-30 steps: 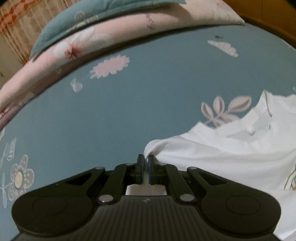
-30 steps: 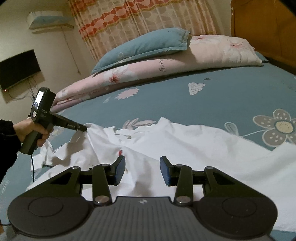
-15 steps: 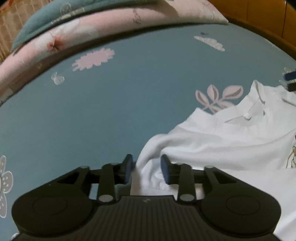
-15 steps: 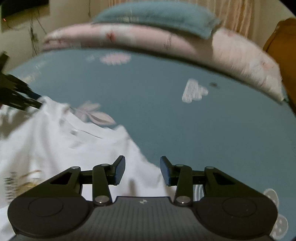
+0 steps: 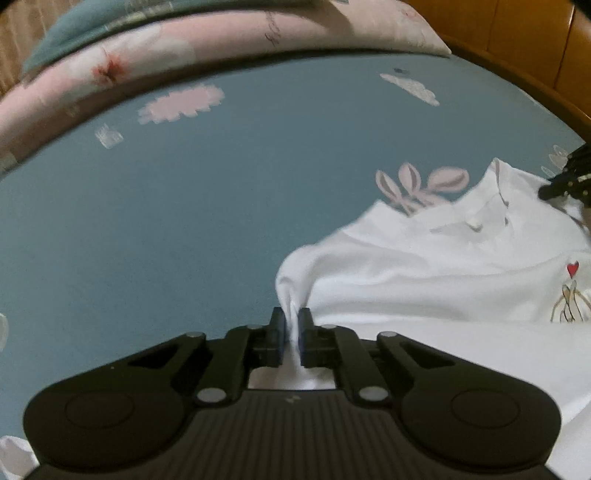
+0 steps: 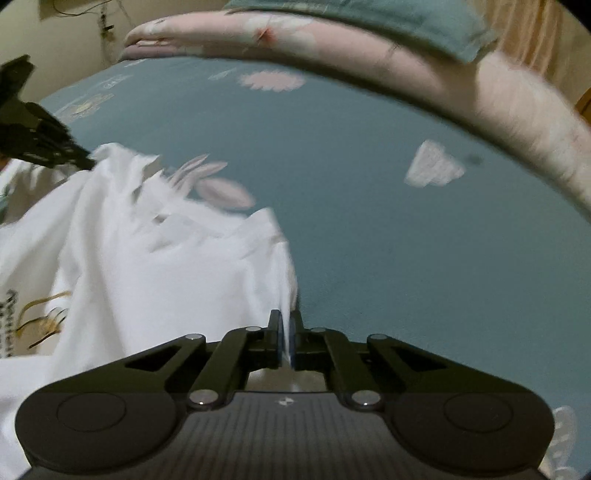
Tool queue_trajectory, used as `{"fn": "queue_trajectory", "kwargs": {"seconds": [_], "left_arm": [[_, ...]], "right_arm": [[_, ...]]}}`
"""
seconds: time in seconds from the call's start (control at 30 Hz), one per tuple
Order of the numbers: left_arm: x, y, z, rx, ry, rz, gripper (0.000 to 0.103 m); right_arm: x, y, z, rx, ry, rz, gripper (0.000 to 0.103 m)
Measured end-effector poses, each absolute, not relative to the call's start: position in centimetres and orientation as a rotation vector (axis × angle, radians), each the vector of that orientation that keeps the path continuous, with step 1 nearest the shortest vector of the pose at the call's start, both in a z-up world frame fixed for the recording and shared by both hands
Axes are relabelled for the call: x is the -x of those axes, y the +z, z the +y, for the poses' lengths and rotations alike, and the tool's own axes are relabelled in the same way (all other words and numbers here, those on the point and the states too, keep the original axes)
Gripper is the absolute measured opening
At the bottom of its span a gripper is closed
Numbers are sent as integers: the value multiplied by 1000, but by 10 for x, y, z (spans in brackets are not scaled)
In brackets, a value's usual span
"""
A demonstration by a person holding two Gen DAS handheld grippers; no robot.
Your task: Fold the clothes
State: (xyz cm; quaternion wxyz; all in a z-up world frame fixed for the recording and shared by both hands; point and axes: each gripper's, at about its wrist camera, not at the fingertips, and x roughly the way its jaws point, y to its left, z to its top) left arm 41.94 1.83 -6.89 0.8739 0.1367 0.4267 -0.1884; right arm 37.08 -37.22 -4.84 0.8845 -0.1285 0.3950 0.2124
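A white T-shirt (image 5: 424, 273) with a small red heart print lies rumpled on the blue bed sheet (image 5: 184, 206). My left gripper (image 5: 290, 332) is shut on a bunched edge of the shirt at its left shoulder side. My right gripper (image 6: 285, 338) is shut on the shirt's (image 6: 147, 266) right edge. The right gripper's tip shows at the far right of the left wrist view (image 5: 565, 181). The left gripper shows at the far left of the right wrist view (image 6: 40, 144), touching the shirt's top corner.
A pink floral quilt (image 5: 184, 48) with a teal pillow (image 6: 388, 18) on it lies across the far side of the bed. A wooden headboard (image 5: 517, 40) stands at the right. The sheet (image 6: 406, 240) carries flower and leaf prints.
Both grippers closed on the shirt: the left reopened half a second ago and is shut on cloth again; the right swung down to the shirt's right edge and closed.
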Motion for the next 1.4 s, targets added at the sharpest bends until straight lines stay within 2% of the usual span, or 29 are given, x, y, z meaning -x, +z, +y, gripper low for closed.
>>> {"fn": "queue_trajectory", "kwargs": {"seconds": [0.23, 0.3, 0.4, 0.5, 0.57, 0.7, 0.83, 1.07, 1.17, 1.3, 1.4], "left_arm": [[-436, -51, 14, -229, -319, 817, 5], [-438, -58, 8, -258, -306, 845, 13], [-435, -61, 7, -285, -272, 855, 13], [-426, -41, 20, -256, -253, 840, 22], [-418, -24, 30, -249, -225, 820, 28], [-398, 6, 58, -220, -184, 824, 30], [-371, 15, 98, -202, -95, 855, 39], [-315, 1, 189, -15, 75, 920, 49], [-293, -12, 210, 101, 104, 910, 49], [-277, -28, 191, 49, 37, 867, 49], [-270, -41, 166, -69, -49, 828, 54]], "right_arm": [[-388, -31, -382, 219, 173, 670, 4], [-395, -40, -380, 199, 116, 697, 10], [-391, -43, -379, 170, 104, 722, 15], [-377, -32, -381, 144, 116, 715, 24], [-364, -19, -381, 125, 128, 711, 25], [-337, 4, -373, 63, 173, 730, 27], [-306, 26, -353, 43, 227, 754, 29], [-243, 51, -309, 27, 286, 748, 36], [-219, 53, -291, -23, 282, 731, 38], [-191, 43, -265, -81, 295, 711, 39], [-177, 32, -248, -130, 315, 738, 40]]}}
